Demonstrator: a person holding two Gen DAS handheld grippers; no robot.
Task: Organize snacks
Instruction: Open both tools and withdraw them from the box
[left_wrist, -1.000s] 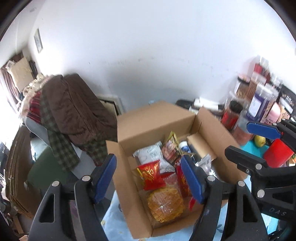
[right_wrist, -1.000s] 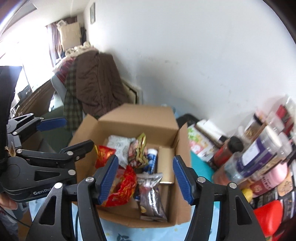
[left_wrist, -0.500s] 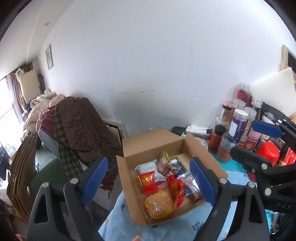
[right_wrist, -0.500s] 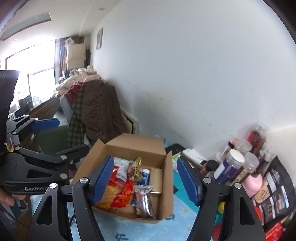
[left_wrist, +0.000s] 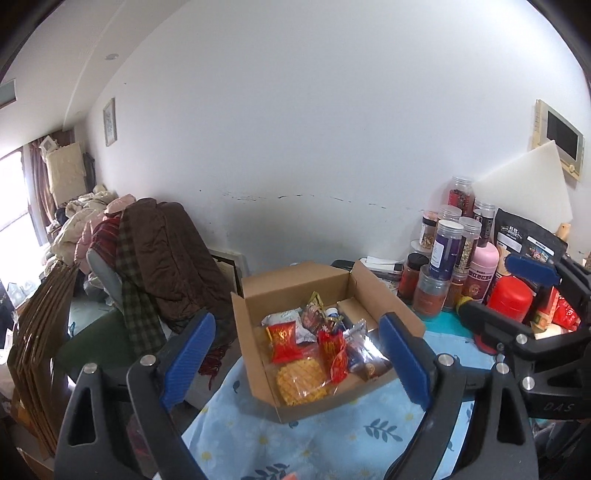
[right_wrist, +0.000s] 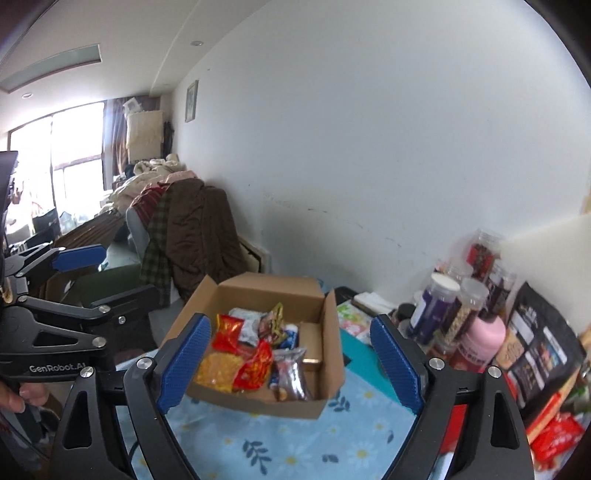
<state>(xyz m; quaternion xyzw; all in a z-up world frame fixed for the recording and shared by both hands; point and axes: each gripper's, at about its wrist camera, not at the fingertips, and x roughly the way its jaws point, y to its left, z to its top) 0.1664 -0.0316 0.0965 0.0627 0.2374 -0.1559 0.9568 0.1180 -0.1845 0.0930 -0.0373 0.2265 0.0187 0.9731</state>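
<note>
Several bright snack packets (left_wrist: 295, 338) are lying jumbled in the open cardboard box (left_wrist: 291, 288) sitting on my flowered blue cloth (left_wrist: 332, 439), just left of the jars (left_wrist: 448, 243): red sachets, a yellow waffled bag, silver wrappers. My left gripper (left_wrist: 297, 362) is standing wide and empty; my right gripper (right_wrist: 290, 363) has just been opening, nothing between its jaws
</note>
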